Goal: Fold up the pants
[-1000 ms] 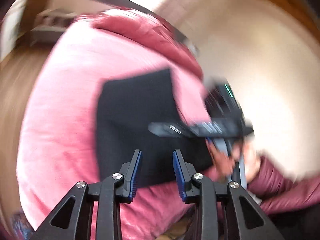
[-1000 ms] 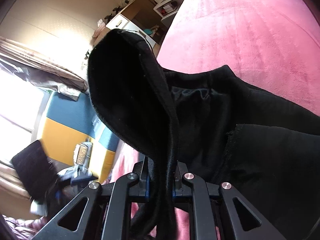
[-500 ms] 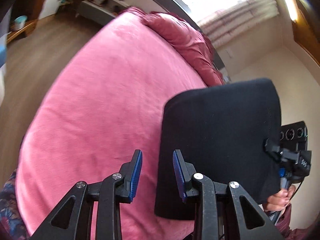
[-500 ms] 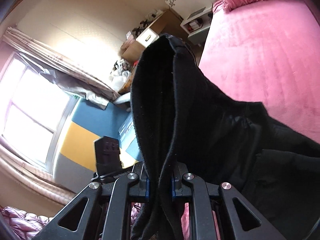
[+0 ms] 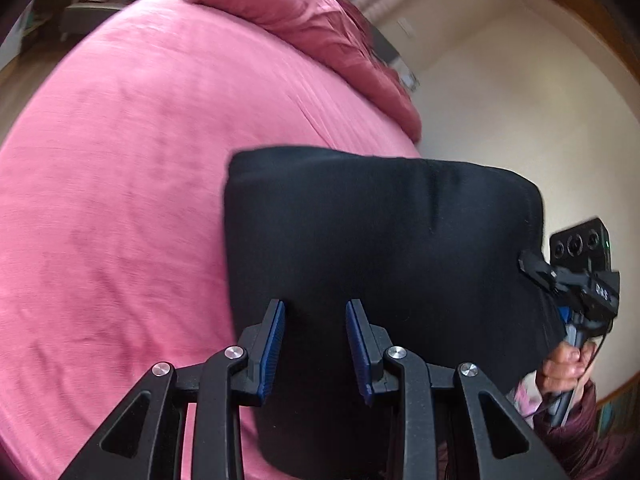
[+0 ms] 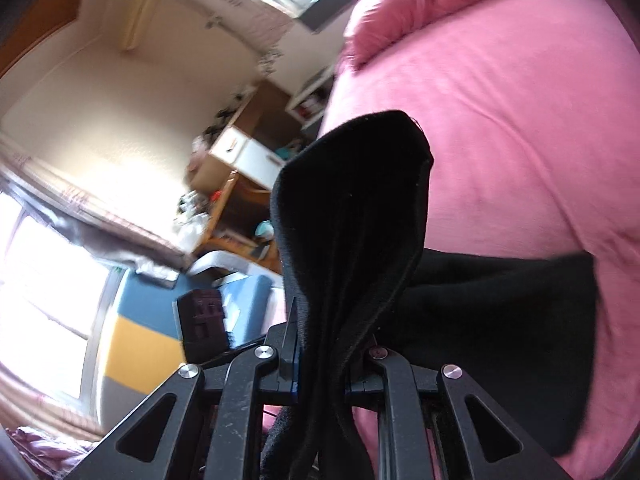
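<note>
Our right gripper (image 6: 320, 364) is clamped on a bunched fold of the black pants (image 6: 352, 216), which rise in a peaked flap above its fingers while the rest of the cloth drapes to the right over the pink bed (image 6: 520, 128). Our left gripper (image 5: 316, 344) stands with its blue-padded fingers (image 5: 274, 344) apart and nothing between them; we see the pants (image 5: 380, 248) just beyond, hanging as a broad dark panel held at its right edge by the right gripper (image 5: 536, 268). Behind the cloth the bed (image 5: 120, 184) spreads out, with a rumpled pink duvet (image 5: 320, 28) at its far end.
</note>
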A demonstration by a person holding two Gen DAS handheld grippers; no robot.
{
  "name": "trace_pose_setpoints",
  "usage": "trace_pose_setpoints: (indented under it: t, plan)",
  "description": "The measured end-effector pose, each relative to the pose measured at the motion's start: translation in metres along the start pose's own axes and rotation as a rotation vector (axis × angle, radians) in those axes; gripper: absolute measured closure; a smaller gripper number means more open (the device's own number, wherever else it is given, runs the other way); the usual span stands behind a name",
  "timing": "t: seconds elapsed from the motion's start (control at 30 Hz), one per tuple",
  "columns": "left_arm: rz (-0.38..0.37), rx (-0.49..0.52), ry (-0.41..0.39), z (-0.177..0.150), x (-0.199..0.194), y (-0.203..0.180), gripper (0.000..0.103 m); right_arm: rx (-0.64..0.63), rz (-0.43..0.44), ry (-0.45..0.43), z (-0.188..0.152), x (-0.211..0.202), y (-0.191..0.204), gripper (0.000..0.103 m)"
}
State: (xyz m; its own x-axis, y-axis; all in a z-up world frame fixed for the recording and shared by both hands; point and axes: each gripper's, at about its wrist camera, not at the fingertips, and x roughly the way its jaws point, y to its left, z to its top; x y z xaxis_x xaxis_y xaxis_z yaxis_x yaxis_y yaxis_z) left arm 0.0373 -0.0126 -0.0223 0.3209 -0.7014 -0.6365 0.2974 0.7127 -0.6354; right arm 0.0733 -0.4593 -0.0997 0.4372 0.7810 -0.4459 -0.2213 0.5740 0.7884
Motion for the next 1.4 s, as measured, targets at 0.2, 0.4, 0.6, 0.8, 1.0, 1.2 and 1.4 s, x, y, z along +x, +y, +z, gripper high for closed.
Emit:
trace_pose_setpoints:
  t: [0.2, 0.4, 0.6, 0.8, 1.0, 1.2, 1.4]
  plan:
    - [0.002, 0.060, 0.097, -0.015, 0.030, -0.020, 0.071, 0.120, -0.106, -0.005, -0.001, -0.023, -0.062, 0.089]
    - [0.016, 0.100, 0.166, -0.023, 0.053, -0.034, 0.071, 0.204, -0.213, 0.024, -0.010, -0.015, -0.125, 0.089]
    - [0.077, 0.147, 0.194, -0.032, 0.064, -0.043, 0.071, 0.266, -0.240, 0.040, -0.027, -0.005, -0.165, 0.087]
    - [0.038, 0.206, 0.125, -0.026, 0.040, -0.059, 0.071, 0.236, -0.242, -0.010, -0.025, -0.027, -0.162, 0.060]
    - [0.048, 0.155, 0.030, 0.000, 0.013, -0.044, 0.071, 0.204, -0.278, -0.112, 0.008, -0.051, -0.143, 0.044]
    - [0.105, 0.161, -0.010, 0.019, 0.010, -0.040, 0.071, 0.249, -0.306, -0.126, 0.035, -0.033, -0.150, 0.044]
    - [0.206, 0.147, -0.032, 0.043, 0.032, -0.039, 0.072, 0.184, -0.328, -0.099, 0.043, -0.013, -0.139, 0.089]
